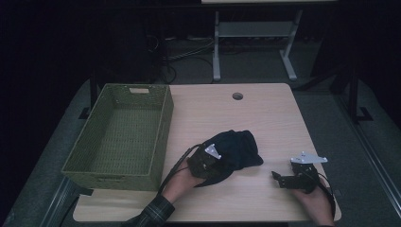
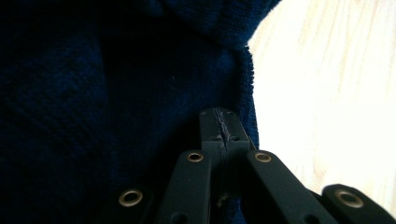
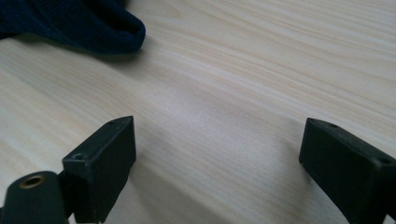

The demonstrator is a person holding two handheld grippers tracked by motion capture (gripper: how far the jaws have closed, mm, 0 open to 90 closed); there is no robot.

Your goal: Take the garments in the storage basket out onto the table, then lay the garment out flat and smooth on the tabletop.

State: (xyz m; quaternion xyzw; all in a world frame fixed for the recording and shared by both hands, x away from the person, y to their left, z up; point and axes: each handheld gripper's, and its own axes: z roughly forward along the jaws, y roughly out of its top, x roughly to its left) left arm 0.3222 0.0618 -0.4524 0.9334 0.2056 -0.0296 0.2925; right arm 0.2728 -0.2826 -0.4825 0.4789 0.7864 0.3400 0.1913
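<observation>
Dark navy knitted cloth [image 1: 236, 149] pinched by closed left tongs [image 2: 219, 133]; lift slowly toward green woven basket [image 1: 163, 123]. Right tongs [image 3: 215, 154] wide open, empty.

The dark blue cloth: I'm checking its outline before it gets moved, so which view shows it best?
The high view: the whole dark blue cloth lies on the table. The left gripper view gives close-up weave, its tongs closed on it; the right gripper view catches one corner.

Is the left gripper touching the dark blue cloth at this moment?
Touching. In the left gripper view the left gripper has its jaws shut with the dark blue cloth pressed against them; the high view shows it on the cloth's near edge.
</observation>
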